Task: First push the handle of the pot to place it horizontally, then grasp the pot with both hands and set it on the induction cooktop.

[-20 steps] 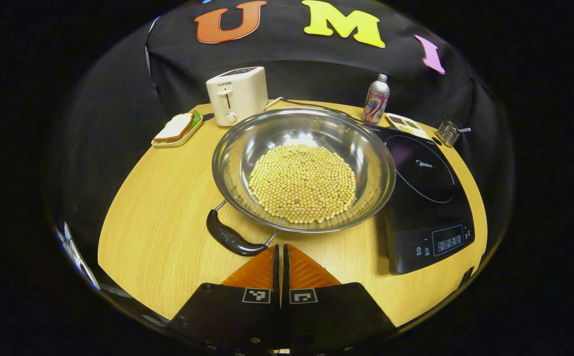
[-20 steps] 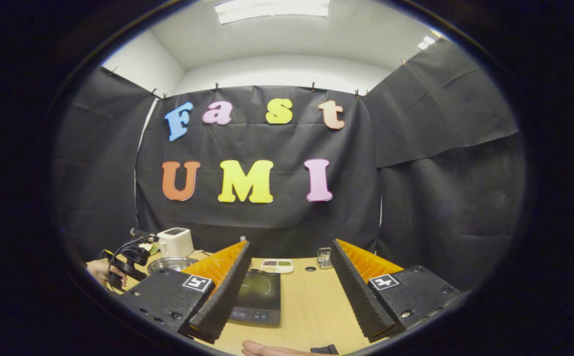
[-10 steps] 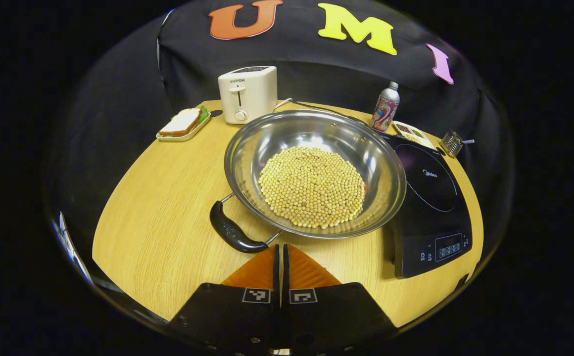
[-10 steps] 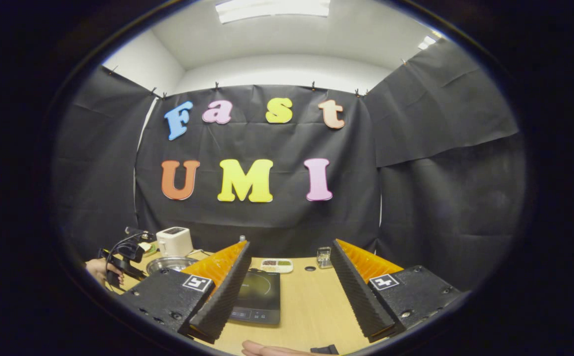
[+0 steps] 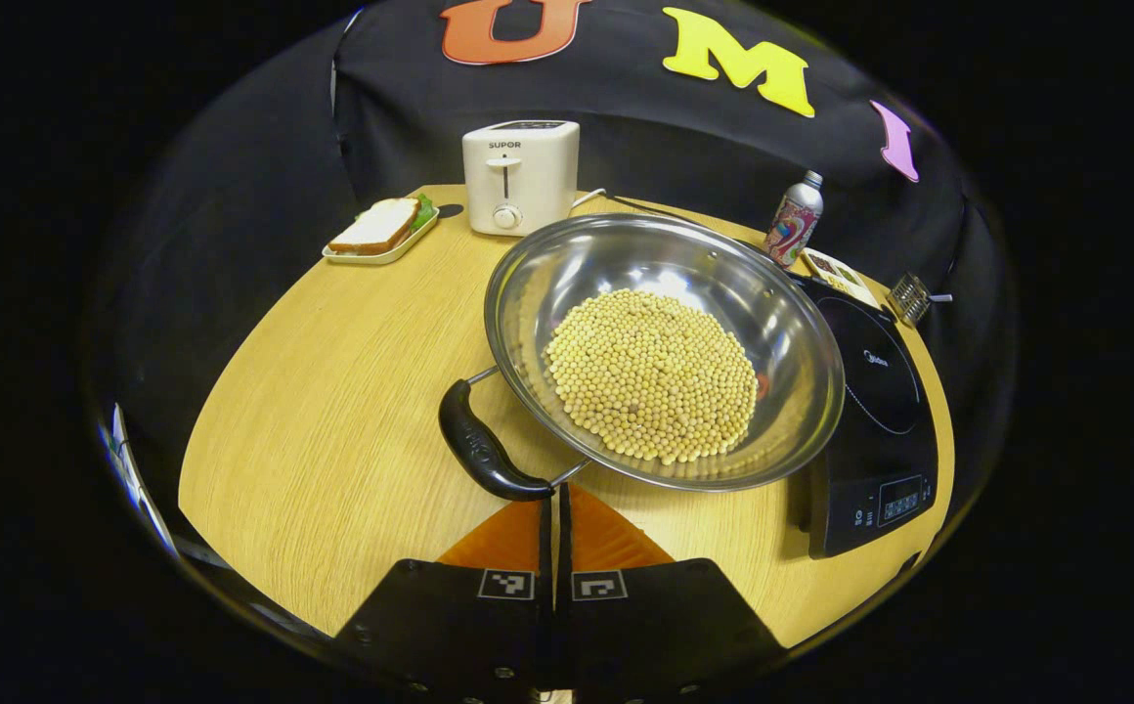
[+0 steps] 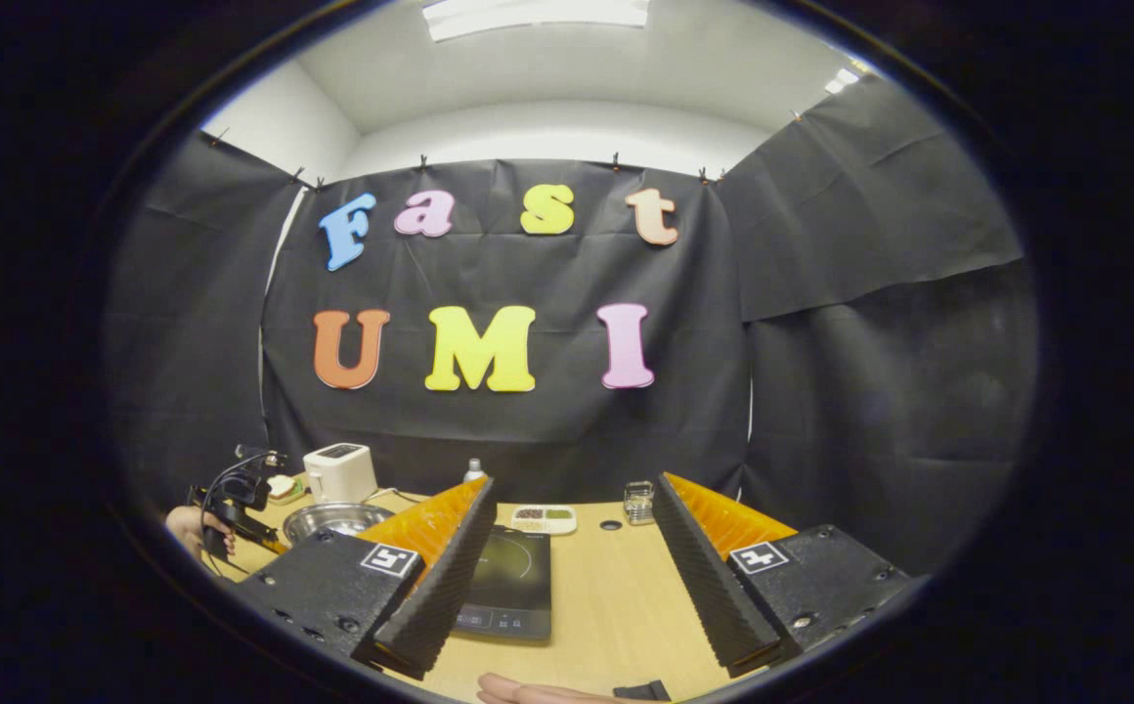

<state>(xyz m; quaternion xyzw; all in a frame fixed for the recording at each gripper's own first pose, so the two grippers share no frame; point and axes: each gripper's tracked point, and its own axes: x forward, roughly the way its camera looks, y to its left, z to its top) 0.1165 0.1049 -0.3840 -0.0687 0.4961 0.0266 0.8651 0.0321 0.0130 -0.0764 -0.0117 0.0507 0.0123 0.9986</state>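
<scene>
Left gripper (image 5: 555, 508), fingers together, sits against the near end of the pot's handle (image 5: 481, 452): the push step is judged under way. Pot (image 5: 663, 350) rests on the table (image 5: 313, 430), overlapping the cooktop (image 5: 875, 411). Right gripper (image 6: 572, 548) is spread wide, empty. Next: open for a two-handed grasp.

One pot (image 5: 665, 342) sits on the table (image 5: 332, 411), with one black handle (image 5: 484, 450) showing on its near left rim; the soybeans (image 5: 653, 374) heaped inside are too many to count. One induction cooktop (image 5: 875, 401) lies to its right. At the far left are one toaster (image 5: 520, 176) and one tray (image 5: 381, 240) bearing what looks like a single sandwich. At the far right are one bottle (image 5: 795, 220), one small dish (image 5: 839, 277) and one small metal rack (image 5: 911, 296). Two grippers appear: the left gripper (image 5: 555, 513) and the right gripper (image 6: 572, 557).
</scene>
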